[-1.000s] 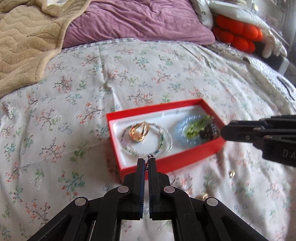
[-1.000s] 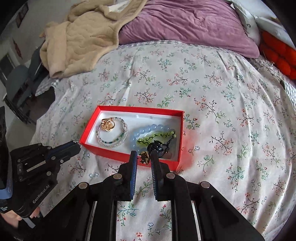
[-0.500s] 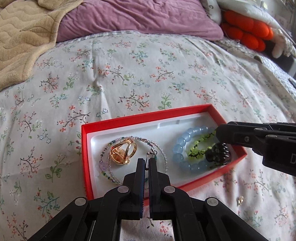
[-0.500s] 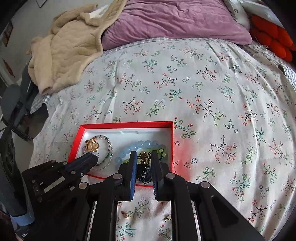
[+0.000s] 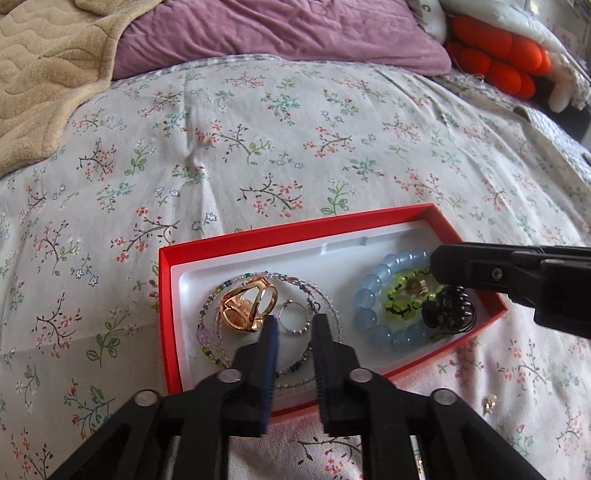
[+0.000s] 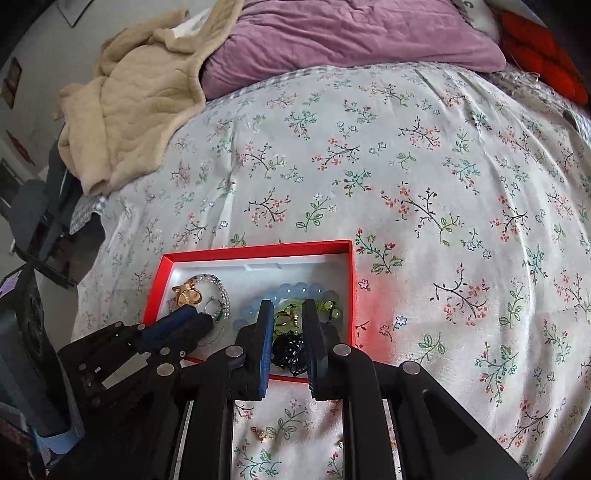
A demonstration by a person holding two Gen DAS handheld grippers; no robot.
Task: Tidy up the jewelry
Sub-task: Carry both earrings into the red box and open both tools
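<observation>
A red jewelry box (image 5: 258,242) with a white liner lies on the floral bedspread; it also shows in the right wrist view (image 6: 255,253). My left gripper (image 5: 293,321) is open above its left half, where a thin silver hoop earring (image 5: 293,317) lies beside a gold ring (image 5: 249,308) inside a beaded necklace (image 5: 332,314). My right gripper (image 6: 286,306) is open over the right half, above a blue bead bracelet (image 5: 369,286), a green bracelet (image 5: 402,304), a small gold piece (image 6: 293,314) and a black spiral hair tie (image 5: 447,312).
A small gold piece (image 5: 490,401) lies loose on the bedspread right of the box; another (image 6: 260,434) lies in front of it. A tan blanket (image 6: 140,96), purple pillow (image 5: 277,33) and orange plush (image 5: 498,59) lie at the far end.
Both grippers moved in over the box and opened. The hoop earring left my left gripper and the small gold piece left my right; both now lie in the box.
</observation>
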